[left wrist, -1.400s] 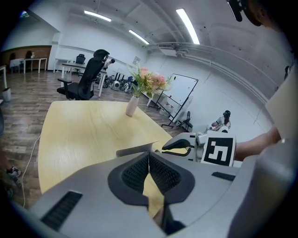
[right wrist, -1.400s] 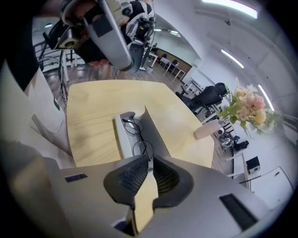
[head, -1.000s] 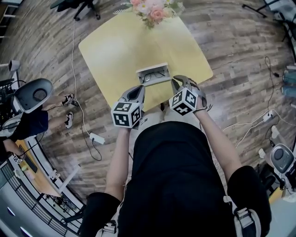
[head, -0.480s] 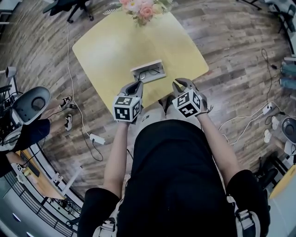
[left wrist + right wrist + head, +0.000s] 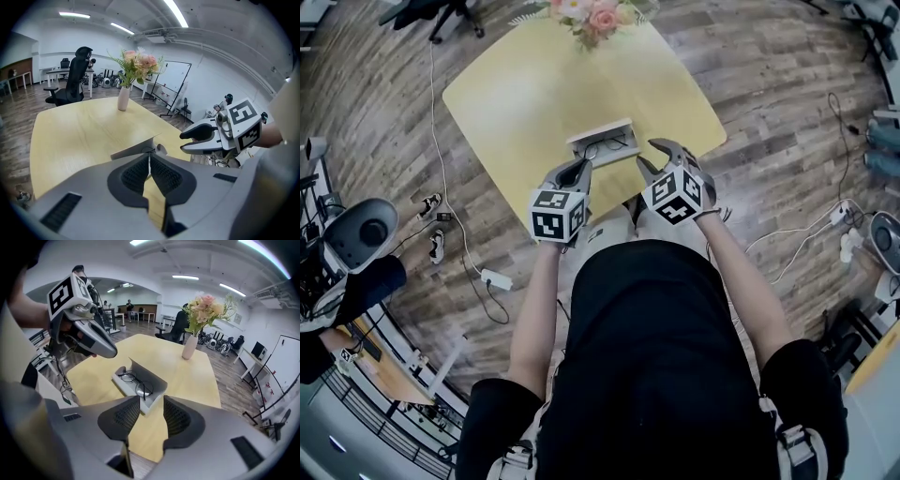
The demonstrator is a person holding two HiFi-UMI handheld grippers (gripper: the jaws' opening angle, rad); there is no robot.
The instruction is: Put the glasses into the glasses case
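Farthest left in the head view, someone in dark clothing (image 5: pixel 358 279) sits at the frame's edge. A power strip (image 5: pixel 497 278) lies on the wood floor beside the yellow table (image 5: pixel 534 89).

Next comes the left gripper (image 5: pixel 575 170), held over the table's near edge with its tips towards the left end of the case (image 5: pixel 600 130). In the left gripper view its jaws (image 5: pixel 149 158) are pressed together with nothing between them, and the case (image 5: pixel 133 149) shows edge-on just beyond the tips. The right gripper view shows this gripper (image 5: pixel 91 342) hanging above the case's left end, clear of it.

The case stands open near the table's near edge, its lid raised. The glasses (image 5: pixel 607 145) lie inside the tray, and the round lenses (image 5: pixel 136 383) are plain to see in front of the upright lid (image 5: pixel 152 377). At the table's far edge, well apart from the case, stands a vase (image 5: pixel 189 348) of pink flowers (image 5: pixel 592 15).

To the right of the case is the right gripper (image 5: pixel 655 154), also over the near edge and angled down. Its jaws (image 5: pixel 152 402) stand apart, having just been opening, and they hold nothing. Only bare tabletop and a corner of the case show through the gap.

Farthest right, cables (image 5: pixel 839 220) trail across the floor.
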